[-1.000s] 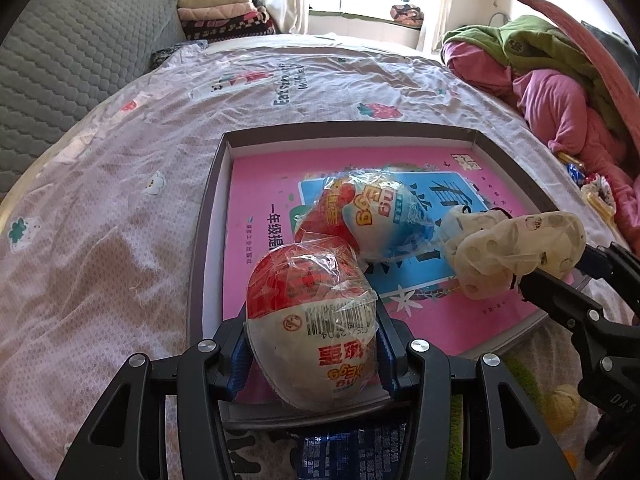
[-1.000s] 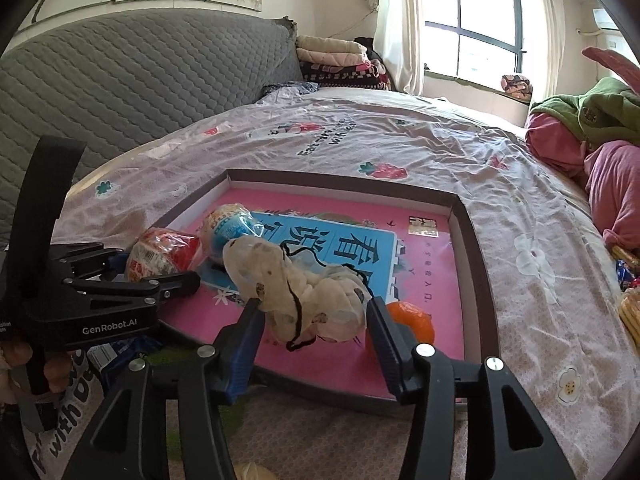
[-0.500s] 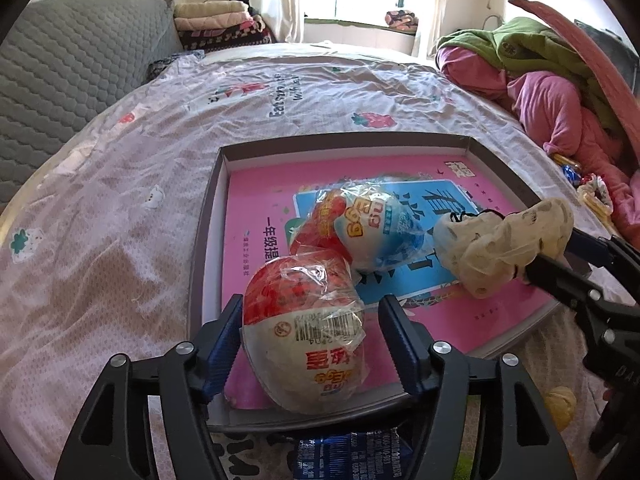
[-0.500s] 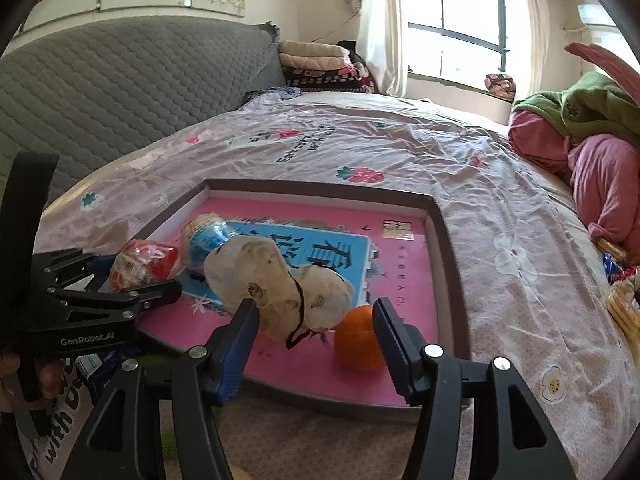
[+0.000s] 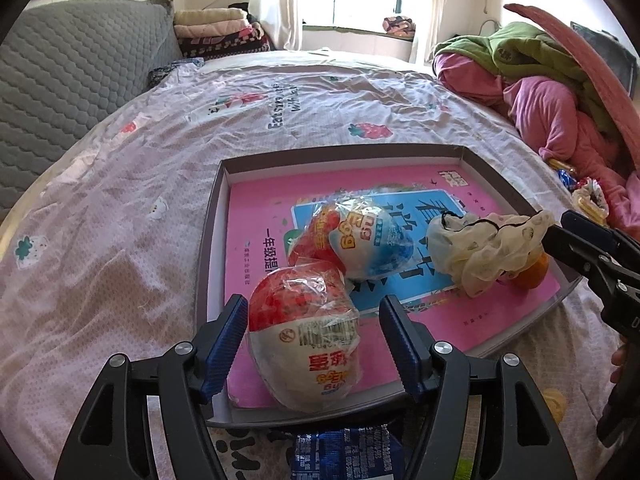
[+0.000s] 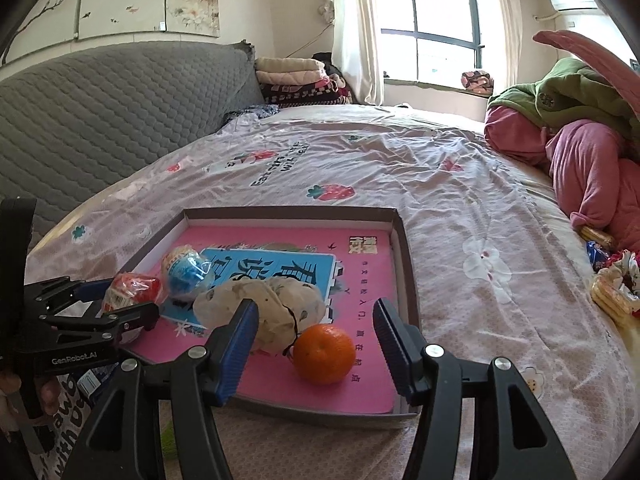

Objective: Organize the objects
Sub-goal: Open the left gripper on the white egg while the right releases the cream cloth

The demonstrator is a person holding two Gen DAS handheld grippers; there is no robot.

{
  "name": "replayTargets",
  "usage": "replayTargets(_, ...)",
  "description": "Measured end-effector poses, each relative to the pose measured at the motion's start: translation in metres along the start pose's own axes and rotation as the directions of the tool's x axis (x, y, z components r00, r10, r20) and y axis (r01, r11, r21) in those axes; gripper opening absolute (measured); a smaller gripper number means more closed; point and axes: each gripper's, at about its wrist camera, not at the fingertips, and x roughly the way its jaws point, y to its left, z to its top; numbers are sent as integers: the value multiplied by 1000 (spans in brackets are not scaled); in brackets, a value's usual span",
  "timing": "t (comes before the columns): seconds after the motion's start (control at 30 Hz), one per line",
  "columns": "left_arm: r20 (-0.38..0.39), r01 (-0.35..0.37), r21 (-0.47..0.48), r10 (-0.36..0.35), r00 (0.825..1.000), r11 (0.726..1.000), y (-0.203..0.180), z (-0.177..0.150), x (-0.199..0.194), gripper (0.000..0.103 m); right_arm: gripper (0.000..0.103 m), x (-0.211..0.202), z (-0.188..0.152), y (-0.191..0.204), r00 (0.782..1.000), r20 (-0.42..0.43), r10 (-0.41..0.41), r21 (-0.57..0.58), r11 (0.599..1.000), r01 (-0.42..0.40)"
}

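A shallow box tray [image 5: 208, 248] is lying on the bed [image 5: 120, 200], its floor covered by a pink book [image 5: 256, 216] with a blue panel. Four things are sitting on that book. A red-and-white wrapped egg [image 5: 306, 336] is resting at the tray's 7 o'clock corner in the left wrist view; just beyond it, toward 1 o'clock and touching it, a blue-and-red wrapped egg [image 5: 360, 236] is lying on the blue panel. Toward 3 o'clock a cream patterned cloth pouch [image 5: 484, 248] is slumping on the book, and an orange [image 6: 325, 354] is sitting against the pouch near the tray's front wall in the right wrist view.

The left gripper [image 5: 312, 332] is standing with its jaws apart on either side of the red-and-white egg, the blue pads clear of the wrapper. The right gripper [image 6: 314, 340] is likewise standing with its jaws apart, the pouch and the orange lying between and just beyond them, neither pad pressing on either.

At 12 o'clock beyond the tray the flowered bedspread is stretching toward a window [image 6: 432, 24]; a grey quilted headboard [image 6: 100, 112] is filling 10 o'clock, and piled pink and green bedding [image 6: 580, 128] is lying at 2 o'clock.
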Motion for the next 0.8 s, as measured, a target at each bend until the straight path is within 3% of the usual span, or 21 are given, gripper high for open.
replayTargets(0.8,90,-7,-16,9,996,1000,4,8,-46,74,60,-29,6,5,997,80,6,-14,1000,-5)
